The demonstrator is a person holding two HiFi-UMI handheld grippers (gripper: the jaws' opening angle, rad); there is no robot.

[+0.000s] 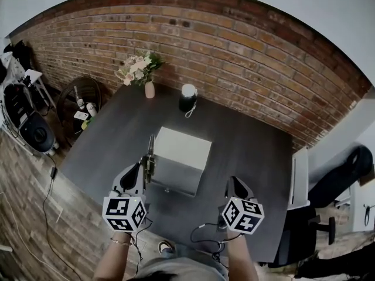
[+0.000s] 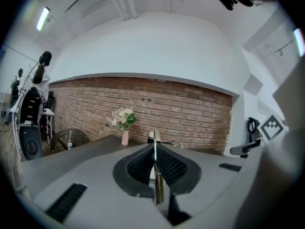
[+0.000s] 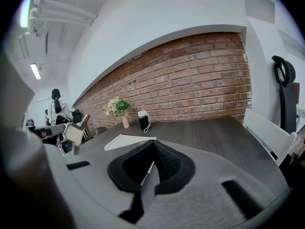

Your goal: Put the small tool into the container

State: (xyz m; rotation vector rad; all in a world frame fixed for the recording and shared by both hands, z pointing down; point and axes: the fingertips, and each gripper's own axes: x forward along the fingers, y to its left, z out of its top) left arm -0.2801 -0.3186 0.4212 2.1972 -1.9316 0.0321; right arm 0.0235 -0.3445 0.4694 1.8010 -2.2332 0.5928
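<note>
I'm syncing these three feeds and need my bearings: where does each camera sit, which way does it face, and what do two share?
Head view: on the person's head, looking steeply down at the dark table; forearms, left gripper and right gripper show.
Left gripper view: rides the left gripper, facing the brick wall along jaws shut on the small tool.
Right gripper view: rides the right gripper, facing over shut jaws toward the white container.
Shared: the flower vase appears in all three.

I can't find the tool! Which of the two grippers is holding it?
The left gripper: its fingers are shut on the thin metal tool. The right gripper is shut too, with nothing between its fingers.
</note>
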